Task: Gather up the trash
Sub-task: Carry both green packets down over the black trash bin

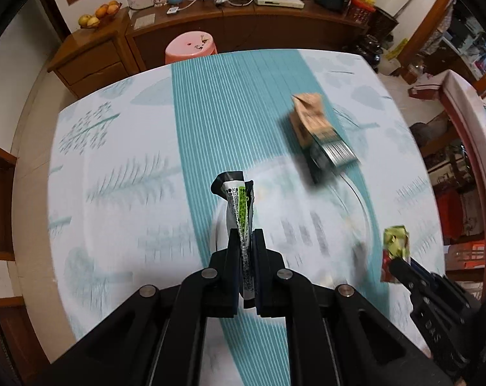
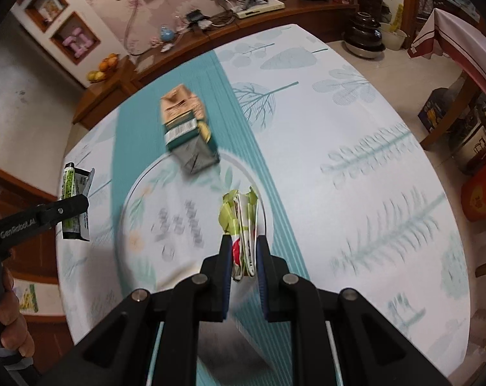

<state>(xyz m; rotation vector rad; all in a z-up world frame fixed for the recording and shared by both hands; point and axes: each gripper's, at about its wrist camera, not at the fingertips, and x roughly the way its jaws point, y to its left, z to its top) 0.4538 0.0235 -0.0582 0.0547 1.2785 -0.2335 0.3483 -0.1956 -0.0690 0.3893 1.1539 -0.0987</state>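
Note:
My left gripper (image 1: 246, 234) is shut on a black, white and green wrapper (image 1: 238, 199), which sticks up above the pads over the table; the same wrapper (image 2: 74, 189) shows at the left of the right wrist view. My right gripper (image 2: 244, 241) is shut on a crumpled green, white and red wrapper (image 2: 241, 215), seen as well at the right edge of the left wrist view (image 1: 394, 247). A flattened brown and green carton (image 1: 316, 128) lies on the table beyond both grippers (image 2: 186, 132), at the rim of a round printed plate (image 2: 136, 189).
The table wears a white leaf-print cloth with a teal striped band (image 1: 236, 103). A pink stool (image 1: 191, 48) stands past its far edge, before a wooden sideboard (image 1: 243, 16) with cables and devices. A person's hand (image 2: 9, 318) grips the left tool's handle.

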